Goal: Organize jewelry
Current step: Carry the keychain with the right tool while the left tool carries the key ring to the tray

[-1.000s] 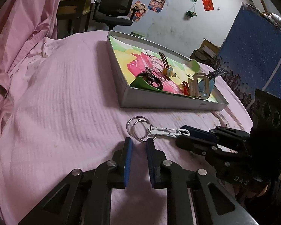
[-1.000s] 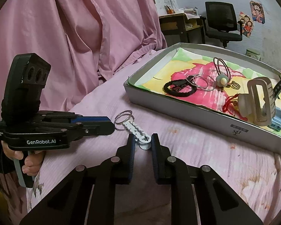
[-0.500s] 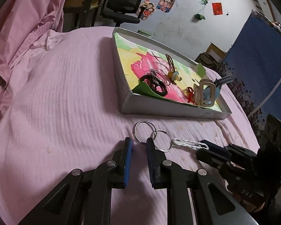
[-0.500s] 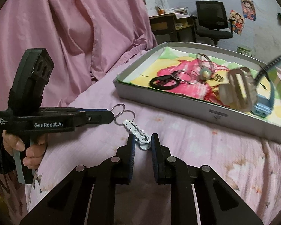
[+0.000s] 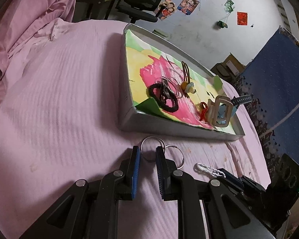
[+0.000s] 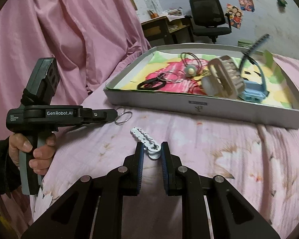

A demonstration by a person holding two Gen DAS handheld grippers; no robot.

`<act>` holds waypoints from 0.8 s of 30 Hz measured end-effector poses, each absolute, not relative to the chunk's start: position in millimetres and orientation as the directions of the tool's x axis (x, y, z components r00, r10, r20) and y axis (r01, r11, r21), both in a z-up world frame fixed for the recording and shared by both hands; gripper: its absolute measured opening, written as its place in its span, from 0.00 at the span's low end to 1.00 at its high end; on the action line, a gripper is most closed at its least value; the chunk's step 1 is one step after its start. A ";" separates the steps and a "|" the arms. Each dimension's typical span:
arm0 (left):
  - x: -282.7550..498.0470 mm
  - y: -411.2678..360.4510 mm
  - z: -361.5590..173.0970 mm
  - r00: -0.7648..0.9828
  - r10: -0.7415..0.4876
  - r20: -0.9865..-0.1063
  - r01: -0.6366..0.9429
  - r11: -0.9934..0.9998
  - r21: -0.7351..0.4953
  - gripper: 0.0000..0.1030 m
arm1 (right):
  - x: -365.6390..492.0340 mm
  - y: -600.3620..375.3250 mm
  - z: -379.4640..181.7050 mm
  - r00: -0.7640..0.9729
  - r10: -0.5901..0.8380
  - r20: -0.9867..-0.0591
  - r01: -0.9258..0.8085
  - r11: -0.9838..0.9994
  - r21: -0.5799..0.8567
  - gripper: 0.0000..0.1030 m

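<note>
Currently right gripper (image 6: 151,153) jaws clamp the white hair clip (image 6: 145,140) at its spring end, on the pink bed (image 6: 219,149). Left gripper (image 5: 147,153) jaws sit around two linked metal rings (image 5: 161,151); can't tell whether they grip. Gray tray (image 6: 209,107) just beyond holds other pieces.

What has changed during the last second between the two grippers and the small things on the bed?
The silver rings and the white clip, joined a second ago, are now apart. The left gripper has closed in on the rings; the right gripper still clamps the clip's end. The tray and its contents stayed put.
</note>
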State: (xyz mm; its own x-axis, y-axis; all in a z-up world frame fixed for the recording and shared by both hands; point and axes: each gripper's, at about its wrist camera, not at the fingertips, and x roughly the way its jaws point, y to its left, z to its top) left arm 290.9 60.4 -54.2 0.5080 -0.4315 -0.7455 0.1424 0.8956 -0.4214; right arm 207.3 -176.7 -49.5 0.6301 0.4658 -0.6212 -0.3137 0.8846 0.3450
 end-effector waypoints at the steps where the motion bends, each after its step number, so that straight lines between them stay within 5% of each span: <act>1: 291.7 59.0 -54.6 0.509 -0.426 -0.748 0.140 0.898 -0.417 0.15 | 207.7 -178.1 -50.4 0.633 0.463 -0.621 -0.307 0.886 0.348 0.15; 7: 291.5 49.1 -53.5 0.523 -0.382 -0.762 0.143 0.920 -0.364 0.04 | 209.0 -176.9 -54.2 0.644 0.446 -0.622 -0.288 0.894 0.343 0.15; 24: 235.7 24.5 -12.0 0.684 -0.347 -0.641 0.282 0.937 -0.207 0.03 | 191.7 -187.1 -44.4 0.722 0.422 -0.549 -0.271 0.902 0.337 0.15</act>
